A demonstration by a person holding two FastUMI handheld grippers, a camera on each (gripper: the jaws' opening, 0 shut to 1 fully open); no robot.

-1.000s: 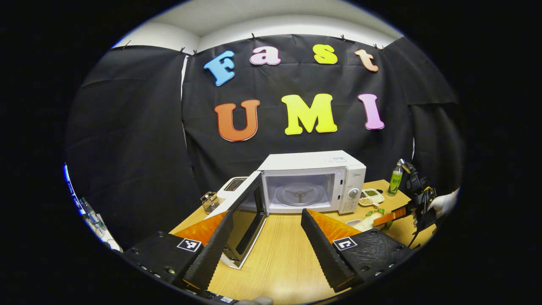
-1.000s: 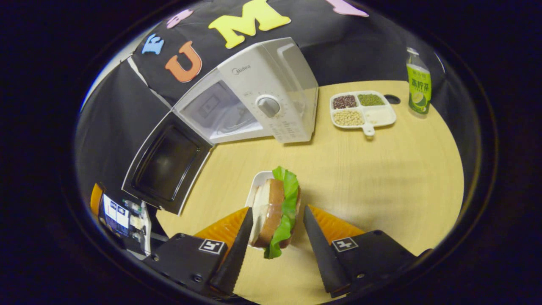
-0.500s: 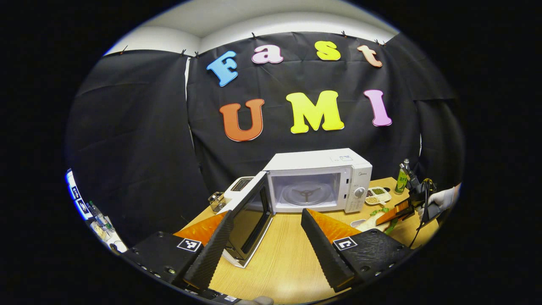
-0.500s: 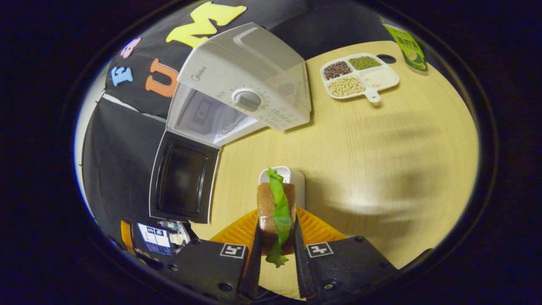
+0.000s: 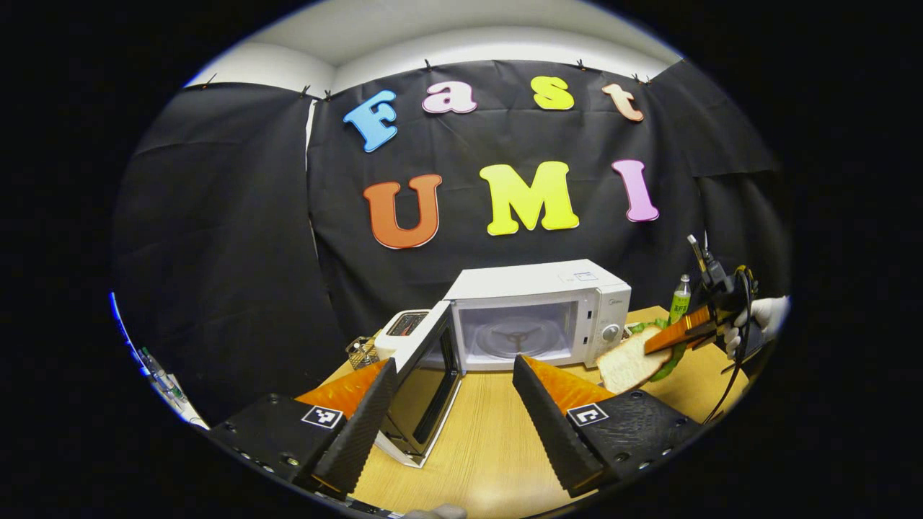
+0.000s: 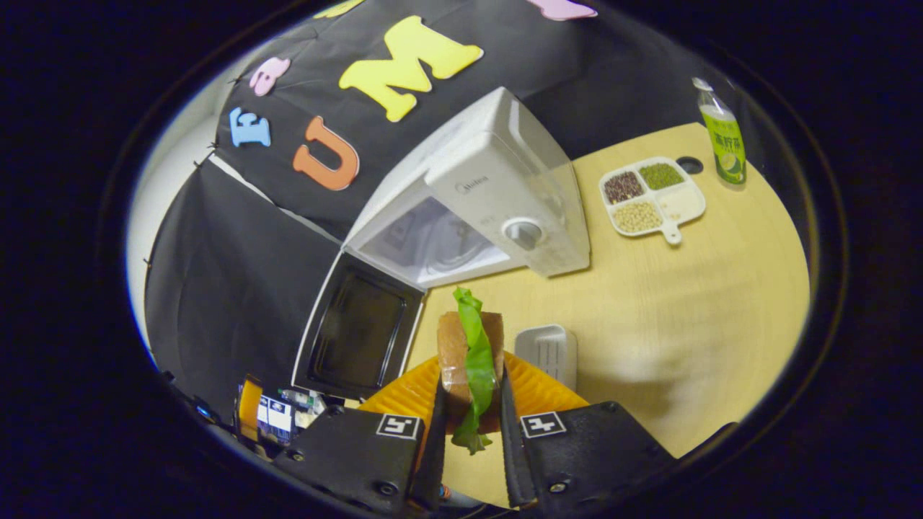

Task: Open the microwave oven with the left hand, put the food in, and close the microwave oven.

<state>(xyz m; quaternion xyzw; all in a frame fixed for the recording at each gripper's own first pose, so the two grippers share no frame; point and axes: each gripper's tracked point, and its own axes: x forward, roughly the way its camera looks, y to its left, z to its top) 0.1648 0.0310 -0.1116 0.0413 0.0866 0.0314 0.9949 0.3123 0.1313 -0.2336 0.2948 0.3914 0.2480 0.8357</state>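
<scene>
Microwave (image 5: 537, 310) door (image 5: 425, 375) open. Right gripper (image 6: 469, 404) clamps sandwich (image 6: 469, 353), cavity ahead. Left gripper (image 5: 447, 404) spread, empty. Remaining: insert, close.

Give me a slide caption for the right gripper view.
Right gripper shut on the sandwich, lifted above its small white tray, facing the open microwave.
</scene>
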